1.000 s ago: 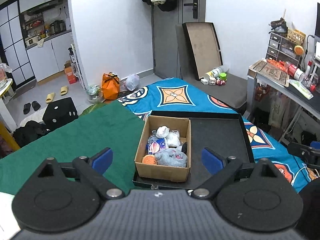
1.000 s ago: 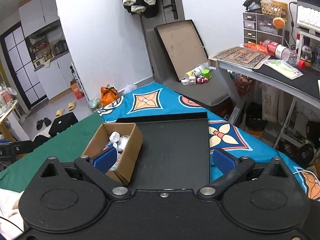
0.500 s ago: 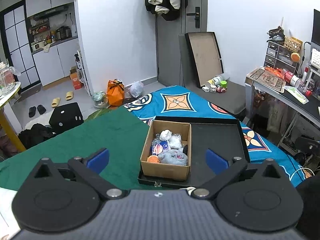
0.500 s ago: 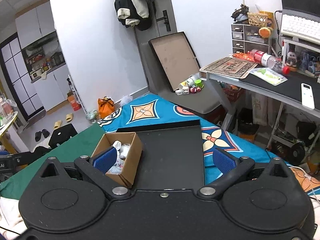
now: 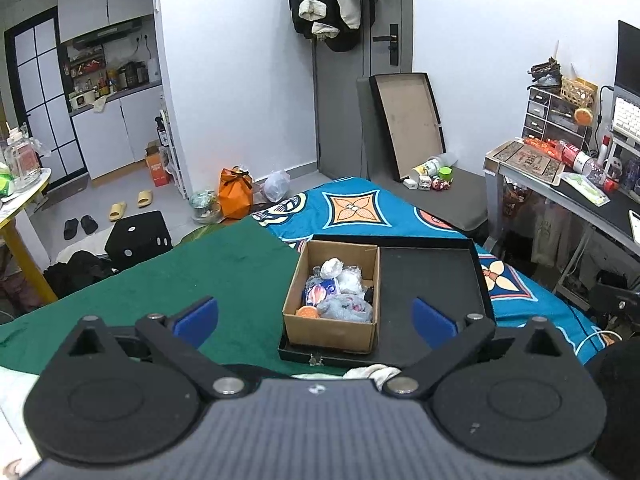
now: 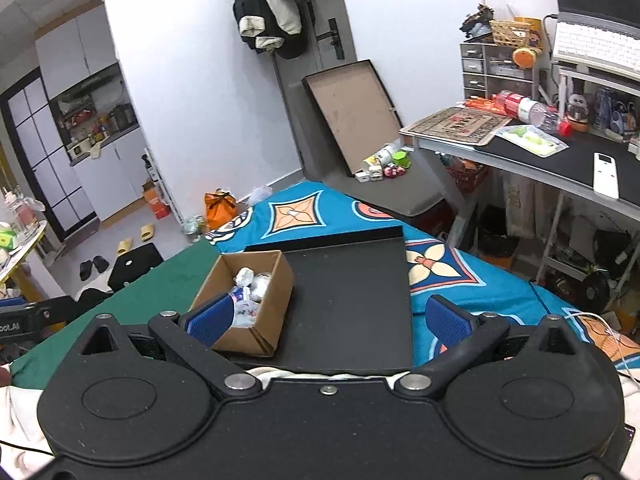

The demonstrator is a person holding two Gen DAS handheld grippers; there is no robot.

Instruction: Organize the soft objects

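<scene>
Both claws, left (image 5: 316, 316) and right (image 6: 328, 318), hang wide open and empty above the bed. The soft stuff sits piled in the brown cardboard box (image 5: 331, 330), on the flat black tray's (image 5: 432, 276) left half, probably leaving the bare half for sorting.

The bed (image 5: 360, 212) carries a green cloth (image 5: 180, 280) and a black tray (image 5: 432, 280).

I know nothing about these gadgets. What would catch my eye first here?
Probably the cardboard box stuffed with small soft items, sitting in the left part of a black tray on the bright blue patterned bedspread. Next, the open left gripper and open right gripper framing the bottom of each view, both empty.
</scene>
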